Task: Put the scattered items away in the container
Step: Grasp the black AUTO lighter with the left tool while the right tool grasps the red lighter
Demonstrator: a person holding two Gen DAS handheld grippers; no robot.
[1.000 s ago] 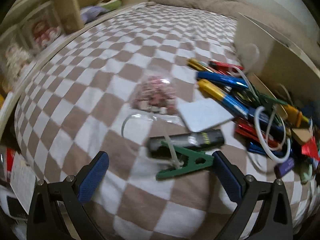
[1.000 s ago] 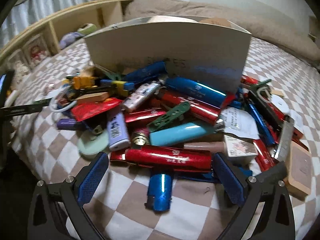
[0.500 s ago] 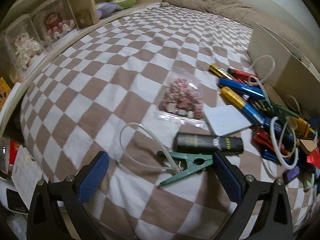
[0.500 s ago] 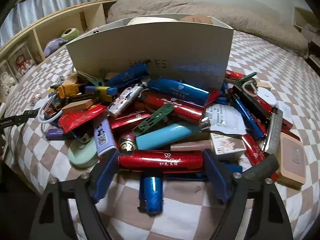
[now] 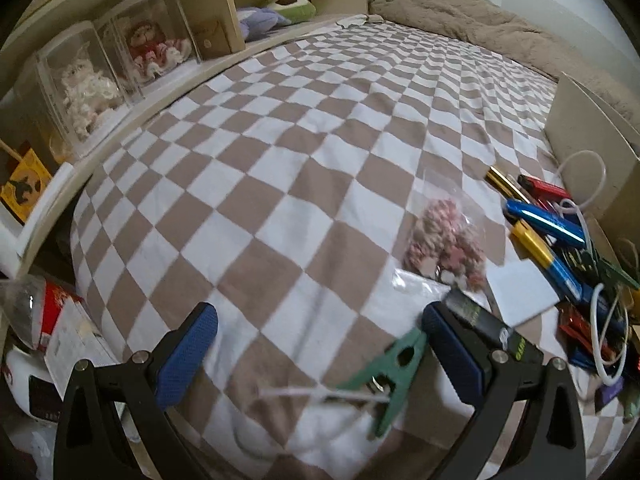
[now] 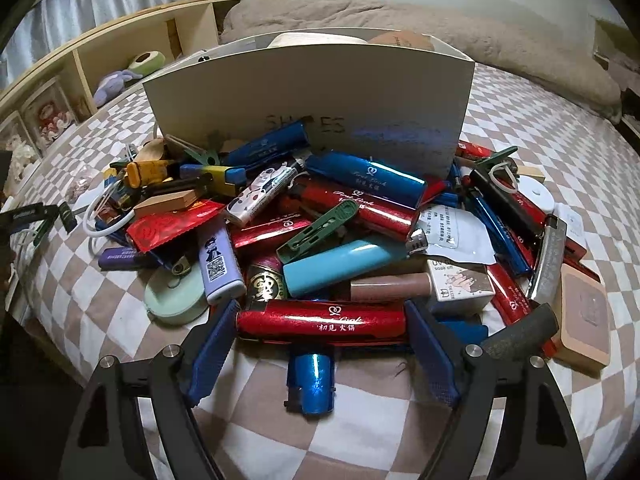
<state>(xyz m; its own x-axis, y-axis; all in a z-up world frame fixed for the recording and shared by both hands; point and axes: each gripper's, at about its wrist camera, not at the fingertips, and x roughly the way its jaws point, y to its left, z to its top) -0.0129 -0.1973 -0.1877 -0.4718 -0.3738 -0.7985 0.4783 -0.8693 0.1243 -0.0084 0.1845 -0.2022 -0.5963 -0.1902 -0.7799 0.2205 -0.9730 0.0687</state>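
A pile of lighters, clips and small packets lies on the checkered bed in front of a white cardboard box (image 6: 308,92). My right gripper (image 6: 320,340) has its jaws around a red lighter (image 6: 320,320) at the pile's near edge, both pads touching its ends. A blue lighter (image 6: 312,380) lies just below it. My left gripper (image 5: 316,352) is open above the bedspread. A green clothespin (image 5: 384,376) with a white cable tie lies just inside its right finger (image 5: 452,352), which covers part of a black lighter (image 5: 492,328). A clear bag of pink bits (image 5: 444,240) lies beyond.
A wooden shelf (image 5: 216,8) with doll cases and plush toys runs along the bed's left side. The bed edge drops off at the near left, with clutter on the floor (image 5: 60,336). A beige duvet (image 6: 360,12) lies behind the box.
My right gripper has narrowed onto the red lighter. My left gripper has swung left, so the clothespin and black lighter now sit at its right finger.
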